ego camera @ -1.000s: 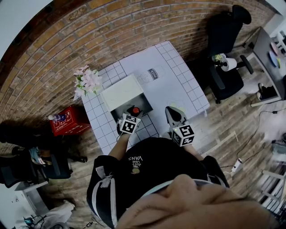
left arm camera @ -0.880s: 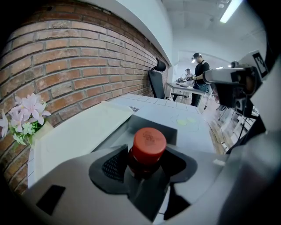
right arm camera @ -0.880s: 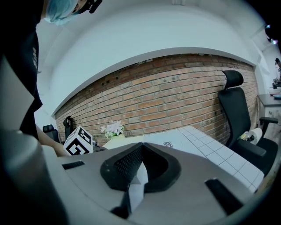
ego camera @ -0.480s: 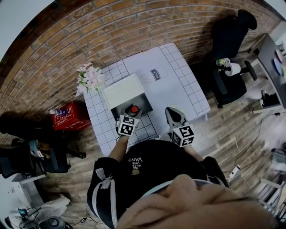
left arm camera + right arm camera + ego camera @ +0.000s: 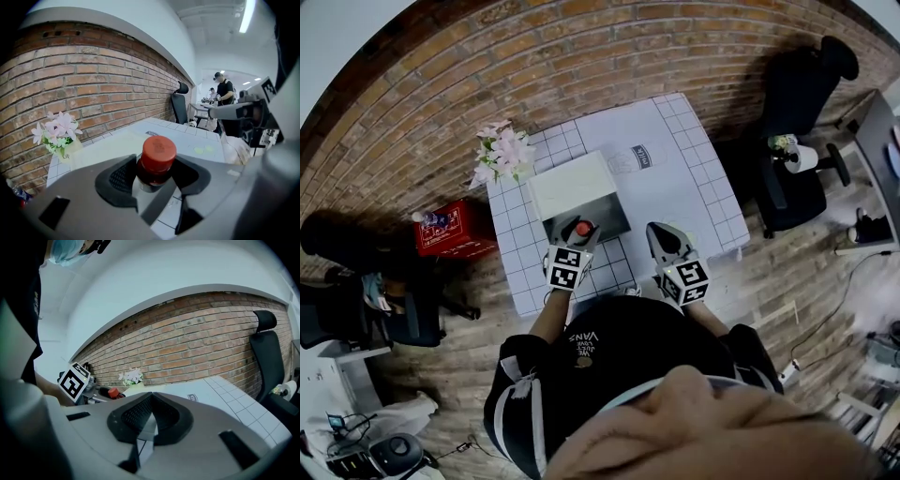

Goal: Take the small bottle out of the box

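Observation:
The small bottle [image 5: 584, 228] has a red cap and a dark body. My left gripper [image 5: 580, 232] is shut on it, its pads on either side just under the cap [image 5: 158, 151]. The bottle hangs over the dark open inside of the white box [image 5: 602, 217], near its front edge; the box's white lid [image 5: 572, 184] stands behind. How high above the box floor it hangs I cannot tell. My right gripper [image 5: 662, 234] hovers over the gridded table [image 5: 698, 202] to the right of the box, jaws together [image 5: 149, 420] and empty. From its view I see the bottle [image 5: 113, 392] at the left.
A pot of pink flowers [image 5: 502, 156] stands at the table's back left corner. A clear item with a dark label [image 5: 639, 157] lies behind the box. A red crate [image 5: 455, 230] sits on the floor to the left, a black office chair [image 5: 797, 178] to the right.
The head view has shifted a little. The left gripper keeps its hold on the bottle over the box; the right gripper has stayed in place.

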